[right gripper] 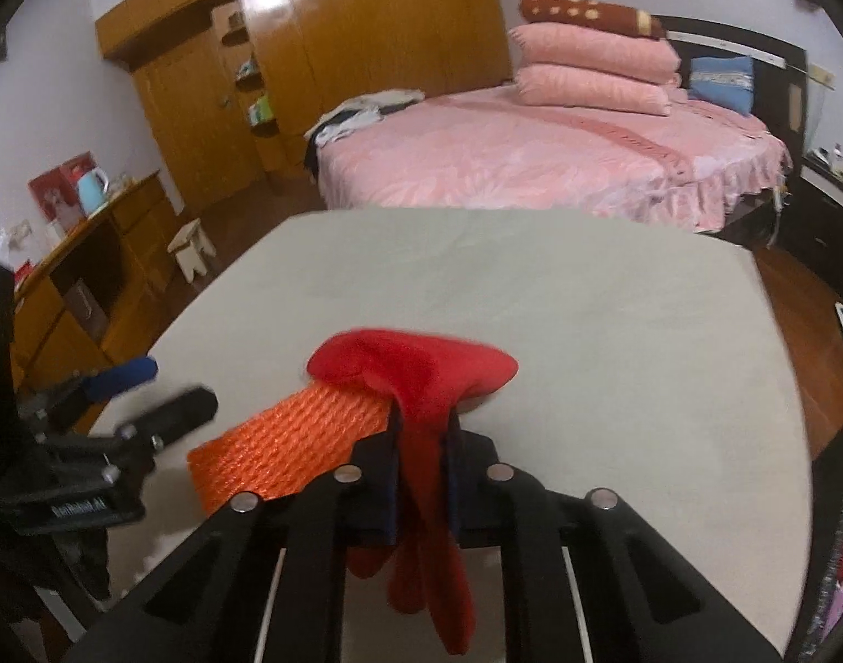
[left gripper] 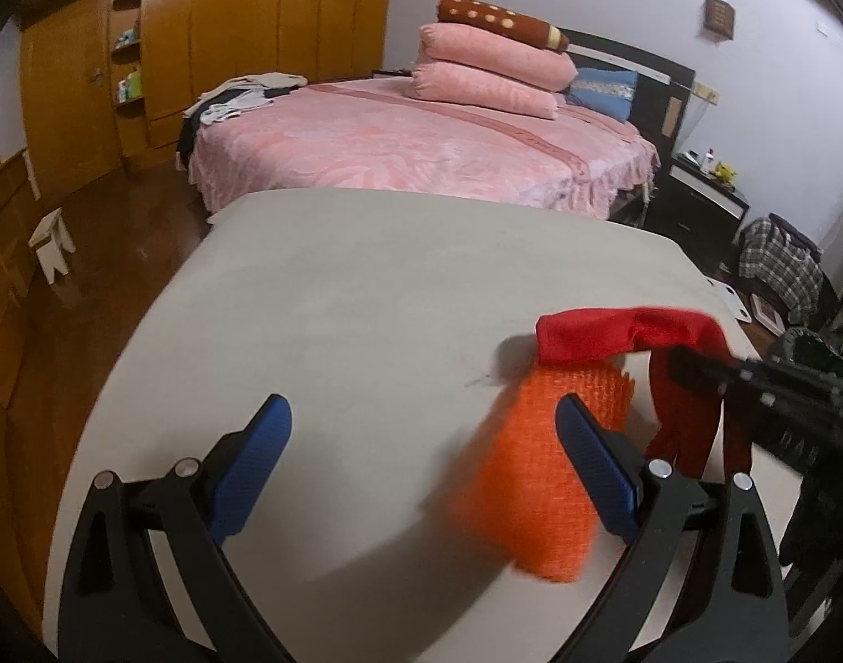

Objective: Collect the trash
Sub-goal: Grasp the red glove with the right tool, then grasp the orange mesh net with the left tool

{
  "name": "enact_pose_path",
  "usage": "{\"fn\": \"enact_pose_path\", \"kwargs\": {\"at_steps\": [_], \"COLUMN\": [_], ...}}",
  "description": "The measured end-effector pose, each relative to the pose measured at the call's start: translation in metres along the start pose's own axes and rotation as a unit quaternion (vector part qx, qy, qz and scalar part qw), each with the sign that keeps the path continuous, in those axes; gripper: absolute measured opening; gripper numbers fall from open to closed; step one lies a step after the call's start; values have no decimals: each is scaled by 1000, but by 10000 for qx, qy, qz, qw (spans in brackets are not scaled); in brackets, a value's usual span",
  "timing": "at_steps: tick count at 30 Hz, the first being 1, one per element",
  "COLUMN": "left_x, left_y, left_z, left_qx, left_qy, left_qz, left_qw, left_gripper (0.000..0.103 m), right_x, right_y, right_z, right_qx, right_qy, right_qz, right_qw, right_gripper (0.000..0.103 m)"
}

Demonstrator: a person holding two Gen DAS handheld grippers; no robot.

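An orange mesh piece (left gripper: pixel 537 475) lies on the pale grey table (left gripper: pixel 338 320), blurred; it also shows in the right wrist view (right gripper: pixel 294 442). My right gripper (right gripper: pixel 421 442) is shut on a red cloth (right gripper: pixel 416 375) that drapes over the far end of the orange mesh and hangs down between the fingers. In the left wrist view the red cloth (left gripper: pixel 615 331) hangs from the right gripper (left gripper: pixel 692 367) entering from the right. My left gripper (left gripper: pixel 421 431) is open and empty, its right finger (left gripper: pixel 593 458) beside the orange mesh. The left gripper also shows in the right wrist view (right gripper: pixel 156 392), at the left.
A pink bed (left gripper: pixel 421 138) with stacked pillows stands beyond the table. A wooden wardrobe (left gripper: pixel 228 27) lines the back wall. A small white stool (left gripper: pixel 51 243) stands on the wood floor at left. A wooden sideboard (right gripper: pixel 90 276) with a kettle is at far left.
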State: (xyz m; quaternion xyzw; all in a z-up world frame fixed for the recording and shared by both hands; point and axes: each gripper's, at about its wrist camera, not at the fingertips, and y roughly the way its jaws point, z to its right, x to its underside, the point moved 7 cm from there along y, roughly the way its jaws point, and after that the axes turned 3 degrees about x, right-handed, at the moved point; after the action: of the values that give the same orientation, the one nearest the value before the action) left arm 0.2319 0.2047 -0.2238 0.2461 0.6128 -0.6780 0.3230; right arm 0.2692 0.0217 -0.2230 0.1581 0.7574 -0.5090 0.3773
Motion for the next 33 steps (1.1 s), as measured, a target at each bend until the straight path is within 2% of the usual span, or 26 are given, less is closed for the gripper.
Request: {"fn": "enact_pose_path", "kwargs": {"at_steps": [11,19,24,27,29,30,31,32,33], "left_x": [17,28,31,29,28,26,25,24,23], "left_y": [33,54,58,56,53,53,53,53,52], "left_z": [54,64,65,63,61,59,58,57,56], "left_qx": [453,511,338,231,241,250,244,248,270], "left_qy": [271,338,450,417,335,291,272,252,213], "left_qz": [-414,-818,-914,-857,-807,-789,-784,-788,-793], "left_qw": [9977,9948,9942,9952,9959,9961,9963,9963,9963], "left_gripper": [94,94,93,77,57,51,34,25,24], "right_x": [-6,0,3,5,6,6,7,8,8], "right_y": [-20,-22,-21,-22,-22,-22,-23,-24,-25], "right_z": [63,89,87,85,83,82,81,79,78], "right_qx": [511,637,599,579,565,554,547,546,544], "right_qy": [479,639,599,572,536,519,507,497,478], "right_qz": [144,107,84,74,56,48,47,47,50], "right_qw": [9974,9959,9964,9967,9969,9971,9972,9973,9974], "right_gripper": [13,13,13,13,13,13,13,13,13]}}
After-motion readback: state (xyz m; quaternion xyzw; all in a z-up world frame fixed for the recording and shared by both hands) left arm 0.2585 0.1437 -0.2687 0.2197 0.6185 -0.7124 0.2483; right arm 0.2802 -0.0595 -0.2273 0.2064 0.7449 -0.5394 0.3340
